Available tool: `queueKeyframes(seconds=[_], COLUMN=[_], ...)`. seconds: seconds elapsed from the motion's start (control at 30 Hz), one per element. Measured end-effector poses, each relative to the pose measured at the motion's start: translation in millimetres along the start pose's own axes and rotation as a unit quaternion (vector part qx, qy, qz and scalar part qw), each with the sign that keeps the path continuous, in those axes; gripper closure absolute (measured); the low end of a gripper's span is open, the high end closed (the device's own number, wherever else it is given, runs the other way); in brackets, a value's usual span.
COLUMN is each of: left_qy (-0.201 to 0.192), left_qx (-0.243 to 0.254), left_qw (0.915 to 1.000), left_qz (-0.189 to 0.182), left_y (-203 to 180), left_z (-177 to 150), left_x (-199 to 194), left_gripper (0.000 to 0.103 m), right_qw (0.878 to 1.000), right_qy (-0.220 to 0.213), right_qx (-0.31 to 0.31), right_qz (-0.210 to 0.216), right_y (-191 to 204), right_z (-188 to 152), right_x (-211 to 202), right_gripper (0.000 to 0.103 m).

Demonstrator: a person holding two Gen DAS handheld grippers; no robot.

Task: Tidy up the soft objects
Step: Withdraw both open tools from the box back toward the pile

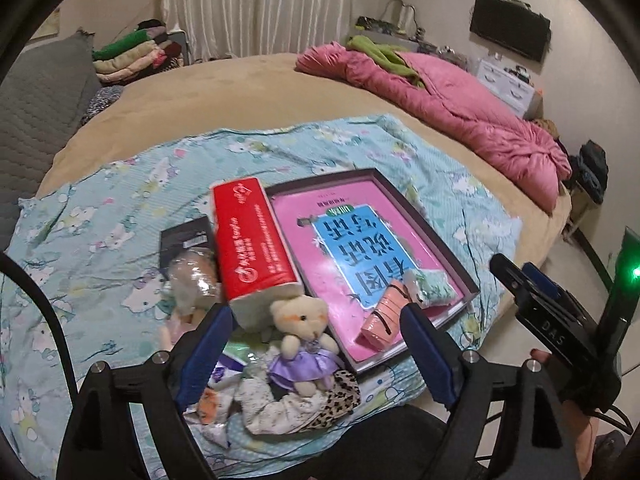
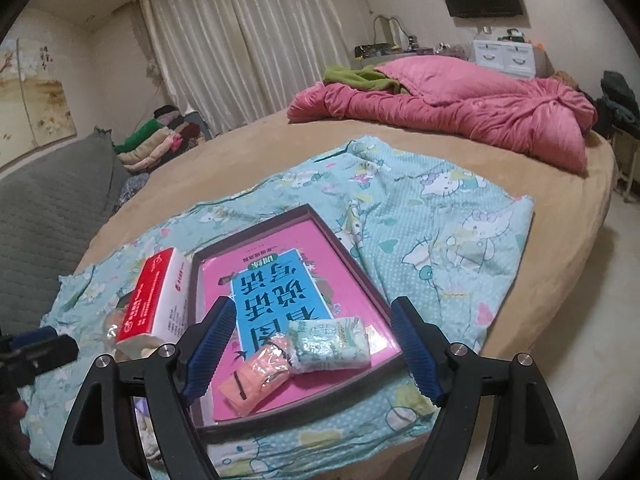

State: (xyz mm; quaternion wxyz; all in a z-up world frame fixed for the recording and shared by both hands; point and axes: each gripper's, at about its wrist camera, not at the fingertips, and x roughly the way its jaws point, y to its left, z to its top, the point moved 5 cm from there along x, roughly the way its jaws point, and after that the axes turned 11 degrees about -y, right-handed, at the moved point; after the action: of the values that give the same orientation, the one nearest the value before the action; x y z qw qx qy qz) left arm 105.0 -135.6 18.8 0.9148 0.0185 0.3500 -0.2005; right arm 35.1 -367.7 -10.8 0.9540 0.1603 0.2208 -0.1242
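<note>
While both tools gape empty, left tool (image 1: 316, 354) above teddy bear (image 1: 304, 336), right tool (image 2: 314, 354) over tray (image 2: 352, 256)

Soft things and a shallow box share a printed sheet (image 2: 460, 216) spread over the near part of a round bed (image 2: 280, 140).

The box tray (image 2: 362, 276) lies on the sheet with a book (image 2: 276, 292) flat inside it; two small wrapped packets (image 2: 328, 344) rest on the book's near end, touching each other. A tissue pack (image 1: 250, 240) leans just left of the tray. Before it sits a teddy bear (image 1: 304, 336) atop a heap of small cloth items (image 1: 288, 404), with a bagged toy (image 1: 192, 280) to the left. A rolled quilt (image 2: 480, 108) lies across the bed's far right; folded clothes (image 2: 160, 140) are stacked behind the bed at left.
</note>
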Motion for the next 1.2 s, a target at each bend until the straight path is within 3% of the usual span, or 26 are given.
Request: queueKeyframes(seconds=[0.27,0.6,1.2], left_qy=[-0.026,-0.031,-0.006], left_qx=[-0.035,-0.069,-0.093], left_qw=[0.999,0.9967,0.9943], left_qz=[0.011,0.031,0.053], left_y=[36.6,79.6,130.0], left_z=[6.5,-0.6,-46.6], left_x=[-35.4,-64.6,-68.1], left_gripper=[0.016,0.016,0.016], right_qw=[1.0,0.998,0.995], right_qy=[-0.015,-0.014,0.015], right_qx=[-0.023,-0.038,-0.066], right_qz=[0.015,0.041,0.068], right_y=[25.9,62.2,105.1], right_z=[17.8,26.1,10.0], right_x=[-35.7,-58.5,-66.8], right_gripper=[0.021,0.021,0.021])
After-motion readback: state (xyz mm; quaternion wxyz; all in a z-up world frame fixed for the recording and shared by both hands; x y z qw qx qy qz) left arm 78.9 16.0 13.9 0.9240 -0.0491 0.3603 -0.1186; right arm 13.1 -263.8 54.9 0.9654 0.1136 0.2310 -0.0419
